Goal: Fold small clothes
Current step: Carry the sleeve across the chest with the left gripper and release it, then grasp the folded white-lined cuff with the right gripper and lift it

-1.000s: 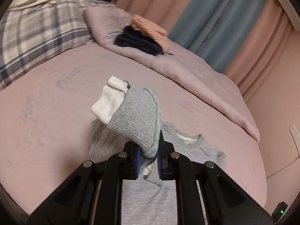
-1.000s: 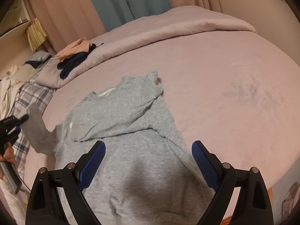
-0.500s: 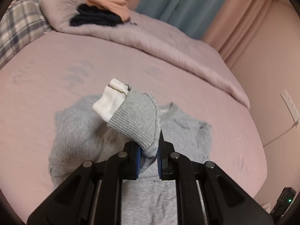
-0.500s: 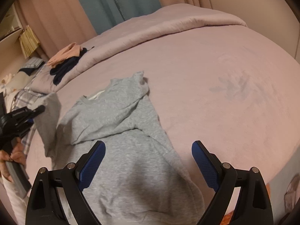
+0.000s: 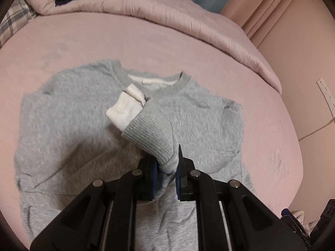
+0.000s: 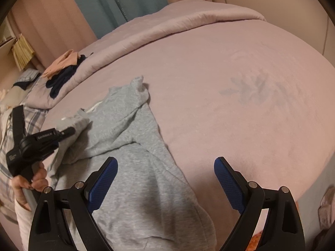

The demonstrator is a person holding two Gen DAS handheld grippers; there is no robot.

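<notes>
Blue-padded fingers [image 5: 154, 172] of the left gripper [image 5: 166, 173] pinched the ribbed grey sleeve cuff [image 5: 153, 138] over the grey knit sweatshirt [image 5: 69, 125] spread on the pink bed [image 5: 104, 37]. Right gripper [image 6: 165, 184] hung spread and empty. By my judgement only one sleeve fold was underway; the rest remained.

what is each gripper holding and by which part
Left gripper: the grey sweatshirt, pinched at its sleeve cuff. Right gripper: nothing, fingers open.

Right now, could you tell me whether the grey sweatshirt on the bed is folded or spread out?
Partly folded. The grey sweatshirt lies flat, and the left gripper, shut on its sleeve cuff, holds that sleeve over the chest.
</notes>
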